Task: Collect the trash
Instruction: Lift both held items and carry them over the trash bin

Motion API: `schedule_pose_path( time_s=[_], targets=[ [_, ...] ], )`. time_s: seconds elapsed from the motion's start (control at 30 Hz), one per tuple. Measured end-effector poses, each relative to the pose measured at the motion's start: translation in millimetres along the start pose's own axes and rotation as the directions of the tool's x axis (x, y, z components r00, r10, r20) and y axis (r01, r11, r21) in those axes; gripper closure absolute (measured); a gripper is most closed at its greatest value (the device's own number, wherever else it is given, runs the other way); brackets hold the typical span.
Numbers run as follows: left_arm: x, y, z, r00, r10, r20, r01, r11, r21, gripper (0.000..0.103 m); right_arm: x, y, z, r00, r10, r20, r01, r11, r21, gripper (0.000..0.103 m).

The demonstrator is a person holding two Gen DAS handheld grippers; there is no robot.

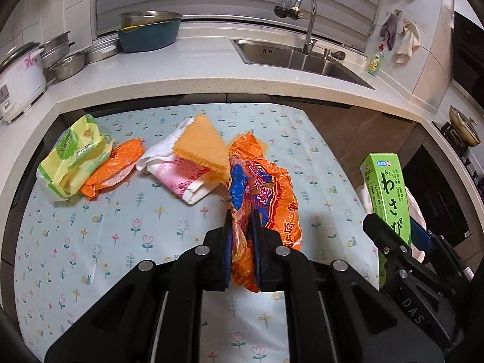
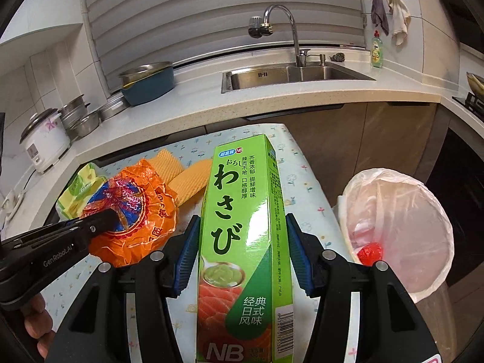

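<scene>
My left gripper [image 1: 242, 220] is shut on a crumpled orange snack wrapper [image 1: 266, 187] and holds it above the flowered table mat [image 1: 106, 227]. The wrapper also shows in the right wrist view [image 2: 136, 211]. My right gripper [image 2: 242, 242] is shut on a tall green wasabi box [image 2: 242, 227], also seen at the right of the left wrist view [image 1: 390, 196]. A bin lined with a white bag [image 2: 402, 227] stands right of the table, with red trash inside. On the mat lie a yellow-green packet [image 1: 72, 160], an orange wrapper [image 1: 115, 166], a white-pink wrapper [image 1: 178, 175] and orange wavy sheets [image 1: 202, 145].
A white counter [image 1: 211, 75] runs behind the table, with a steel sink [image 1: 302, 57] and tap, a blue basin [image 1: 148, 34], metal pots [image 1: 63, 57] and a rice cooker [image 1: 18, 81]. A green soap bottle [image 1: 375, 60] stands by the sink. A stove with a pan [image 1: 462, 127] is at the far right.
</scene>
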State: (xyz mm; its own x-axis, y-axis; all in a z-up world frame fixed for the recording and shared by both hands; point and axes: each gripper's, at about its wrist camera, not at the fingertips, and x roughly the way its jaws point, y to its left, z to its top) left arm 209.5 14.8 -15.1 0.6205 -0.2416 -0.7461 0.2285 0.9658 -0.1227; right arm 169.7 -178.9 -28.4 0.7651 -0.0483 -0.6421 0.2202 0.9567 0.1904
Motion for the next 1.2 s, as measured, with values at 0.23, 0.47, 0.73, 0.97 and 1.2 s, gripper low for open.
schedule_pose_path(
  time_s=[0.23, 0.47, 0.73, 0.97, 1.2],
  targets=[
    [0, -53, 0, 0.999, -0.036, 0.0, 0.036, 0.997, 0.067, 0.092, -16, -48, 3, 0.999, -0.04, 0.02, 0.039, 0.998, 0.055, 0.05],
    [5, -103, -3, 0.997, -0.076, -0.014, 0.077, 0.988, 0.131, 0.092, -26, -95, 3, 0.996, -0.079, 0.03, 0.075, 0.991, 0.114, 0.05],
    [14, -153, -2, 0.992, -0.123, -0.037, 0.128, 0.972, 0.197, 0.092, -36, -139, 0, 0.991, -0.129, 0.035, 0.121, 0.978, 0.168, 0.05],
    [28, -190, -2, 0.981, -0.179, -0.075, 0.192, 0.949, 0.25, 0.092, -38, -168, 2, 0.985, -0.171, 0.034, 0.161, 0.967, 0.199, 0.05],
    [43, -219, 2, 0.97, -0.22, -0.1, 0.24, 0.928, 0.286, 0.092, -33, -193, 7, 0.977, -0.211, 0.034, 0.199, 0.956, 0.217, 0.05]
  ],
)
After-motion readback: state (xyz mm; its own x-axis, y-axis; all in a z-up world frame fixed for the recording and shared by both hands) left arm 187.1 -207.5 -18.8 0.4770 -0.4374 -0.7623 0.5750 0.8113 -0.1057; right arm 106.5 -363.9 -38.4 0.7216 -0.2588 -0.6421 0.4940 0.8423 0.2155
